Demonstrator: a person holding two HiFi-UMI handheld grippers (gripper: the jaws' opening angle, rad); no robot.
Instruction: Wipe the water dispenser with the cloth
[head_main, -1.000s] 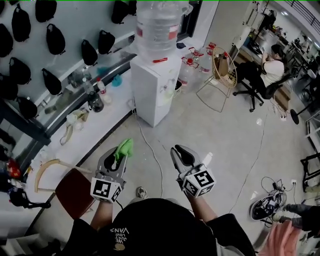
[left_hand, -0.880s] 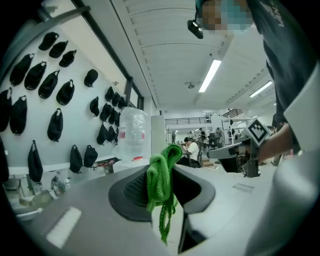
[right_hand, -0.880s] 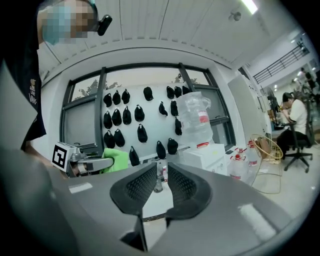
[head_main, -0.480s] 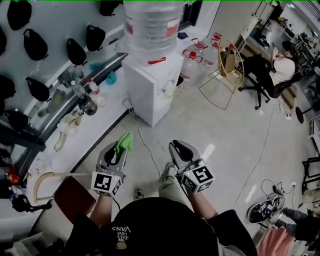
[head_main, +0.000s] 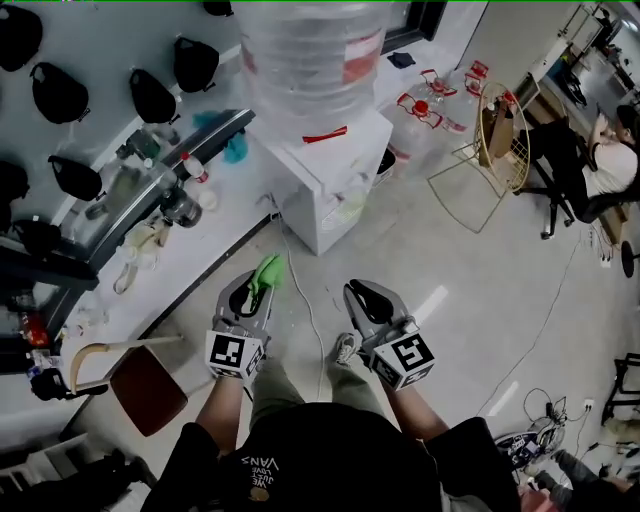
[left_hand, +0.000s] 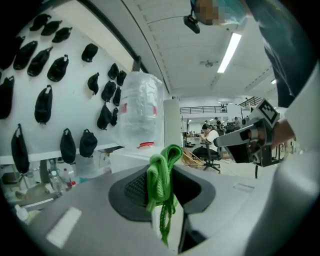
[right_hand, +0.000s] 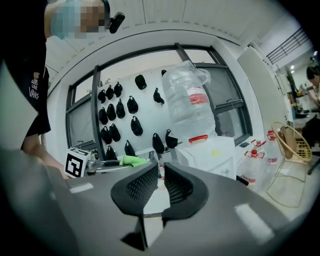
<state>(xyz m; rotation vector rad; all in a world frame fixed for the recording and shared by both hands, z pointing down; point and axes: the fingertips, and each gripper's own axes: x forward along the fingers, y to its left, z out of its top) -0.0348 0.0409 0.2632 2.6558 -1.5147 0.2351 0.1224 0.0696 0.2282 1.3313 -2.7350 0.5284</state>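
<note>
The white water dispenser (head_main: 335, 175) stands ahead on the floor with a big clear bottle (head_main: 312, 50) on top. My left gripper (head_main: 255, 290) is shut on a green cloth (head_main: 267, 272), which sticks out past its jaws. My right gripper (head_main: 362, 300) is beside it, shut with nothing in it. Both hang short of the dispenser, not touching it. In the left gripper view the cloth (left_hand: 162, 185) hangs pinched between the pads, with the bottle (left_hand: 140, 117) beyond. The right gripper view shows the dispenser (right_hand: 210, 155), its bottle (right_hand: 187, 100) and the cloth (right_hand: 131, 161) off to the left.
A long counter (head_main: 150, 250) with bottles runs along the left wall, with black bags (head_main: 155, 95) hung above. A chair with a red seat (head_main: 150, 385) stands at lower left. A cable (head_main: 305, 300) trails across the floor. Spare bottles (head_main: 430, 105), a wire basket (head_main: 495, 140) and a seated person (head_main: 610, 150) are to the right.
The dispenser has come nearer and looms larger in the head view. Both grippers keep the same pose, the left still holding the cloth.
</note>
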